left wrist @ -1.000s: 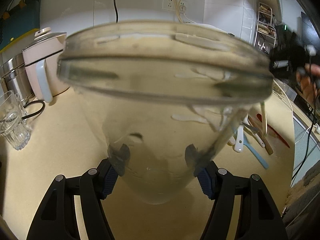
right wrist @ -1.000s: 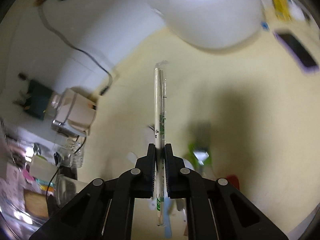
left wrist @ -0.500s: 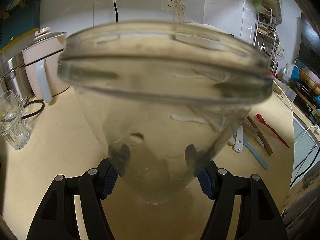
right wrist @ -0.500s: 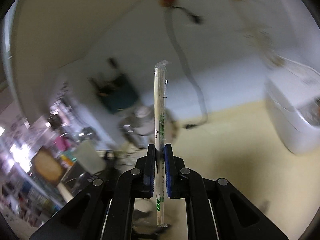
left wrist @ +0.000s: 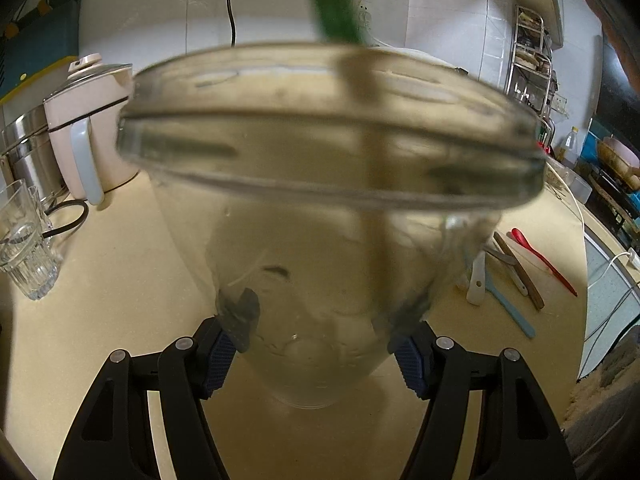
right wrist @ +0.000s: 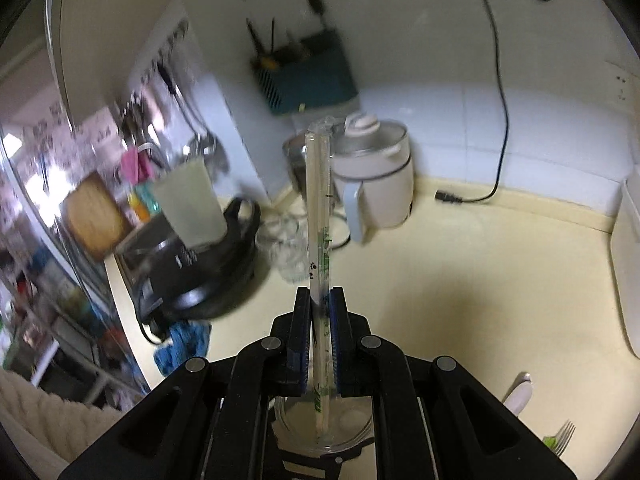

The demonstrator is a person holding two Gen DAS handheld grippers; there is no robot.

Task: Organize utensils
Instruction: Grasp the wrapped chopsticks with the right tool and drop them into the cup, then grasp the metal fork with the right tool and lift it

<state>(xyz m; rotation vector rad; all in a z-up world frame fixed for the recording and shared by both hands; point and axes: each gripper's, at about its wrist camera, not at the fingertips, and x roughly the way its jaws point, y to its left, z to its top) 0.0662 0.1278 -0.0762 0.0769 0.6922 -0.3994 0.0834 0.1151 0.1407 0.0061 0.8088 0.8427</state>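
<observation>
My left gripper (left wrist: 320,340) is shut on a clear glass jar (left wrist: 328,184), held upright on the beige counter (left wrist: 100,280). My right gripper (right wrist: 320,340) is shut on a pair of wrapped chopsticks (right wrist: 318,216) and holds them upright above the jar. Their lower end reaches into the jar's mouth (right wrist: 324,432) in the right wrist view. In the left wrist view the green-printed wrapper (left wrist: 332,4) comes down from above and the sticks show blurred through the glass.
Several utensils (left wrist: 516,272) lie on the counter right of the jar: a white spoon, a blue one, a wooden-handled knife, a red spoon. A fork (right wrist: 562,436) and a spoon lie at lower right. A pink kettle (left wrist: 92,128) and drinking glass (left wrist: 24,248) stand left.
My right gripper has swung over from the utensil pile and brought the chopsticks down into the jar's mouth. The left gripper and jar have stayed still.
</observation>
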